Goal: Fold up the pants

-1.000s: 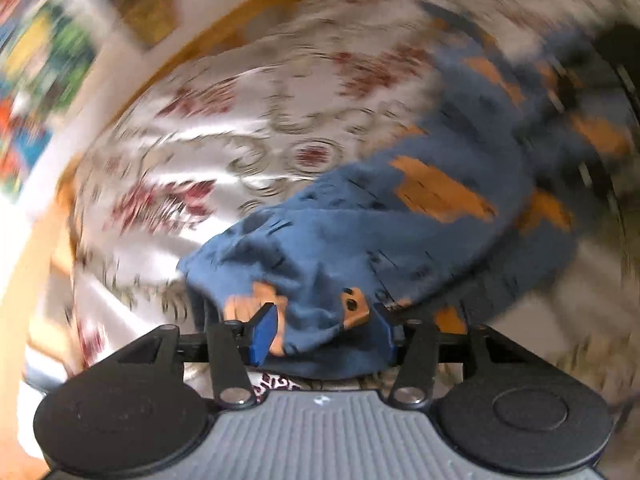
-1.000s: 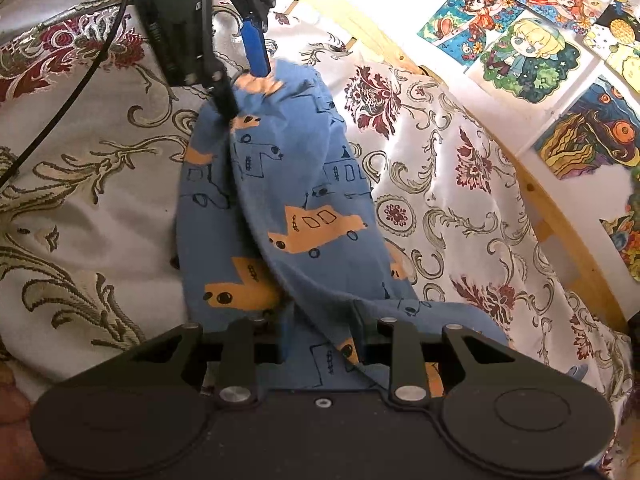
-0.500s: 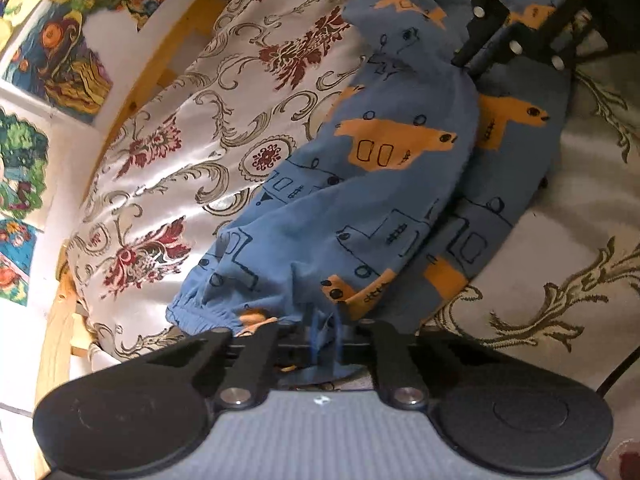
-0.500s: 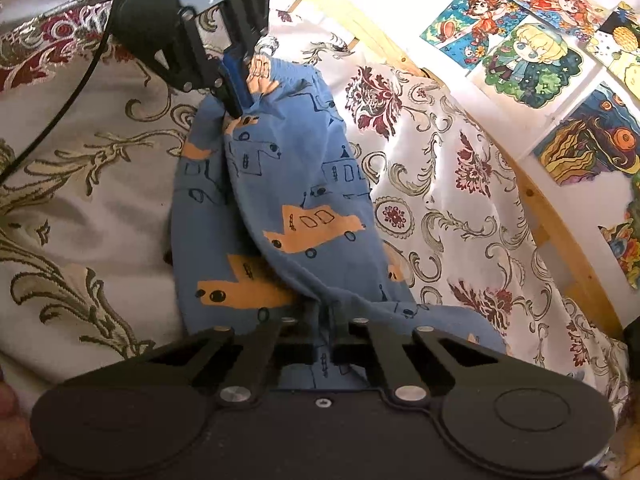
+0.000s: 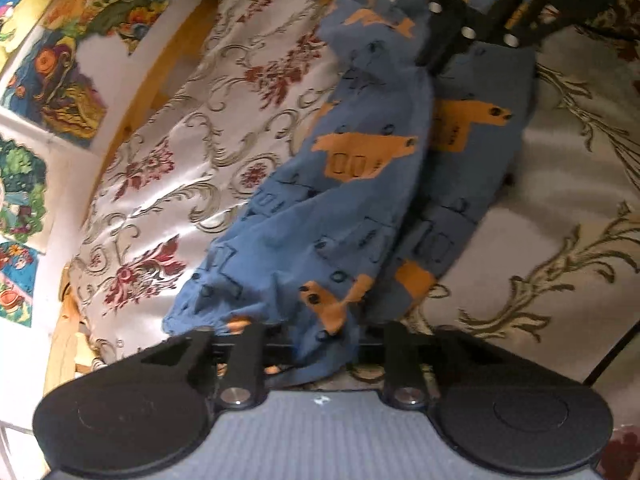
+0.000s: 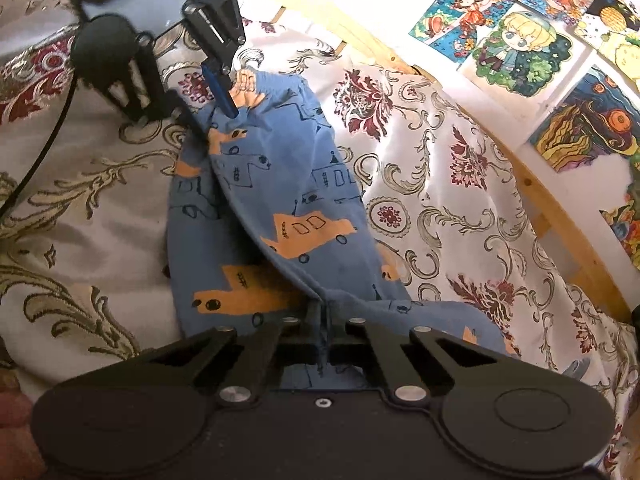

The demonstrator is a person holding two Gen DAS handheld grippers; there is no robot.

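Note:
Blue pants (image 5: 352,208) printed with orange vehicles lie lengthwise on the patterned bedspread (image 5: 180,184), one leg folded over the other. My left gripper (image 5: 320,340) is open at the near cuff end, with loose fabric draped between its fingers and hiding the pads. In the right wrist view the same left gripper (image 6: 208,116) stands open over the far end of the pants (image 6: 280,200), its blue finger (image 6: 219,90) against the cloth. My right gripper (image 6: 323,320) is shut on a fold of the pants, and also shows as the right gripper (image 5: 430,64) in the left wrist view.
A wooden bed rail (image 6: 540,200) runs along the wall, which carries colourful drawings (image 6: 512,40). A black cable (image 6: 40,160) crosses the bedspread (image 6: 460,200) at the left. Part of a hand (image 6: 16,420) shows at the lower left corner.
My left gripper shut on the cuff half a second ago and has now opened, letting the fabric go. My right gripper shut on the pants a second ago and stays shut.

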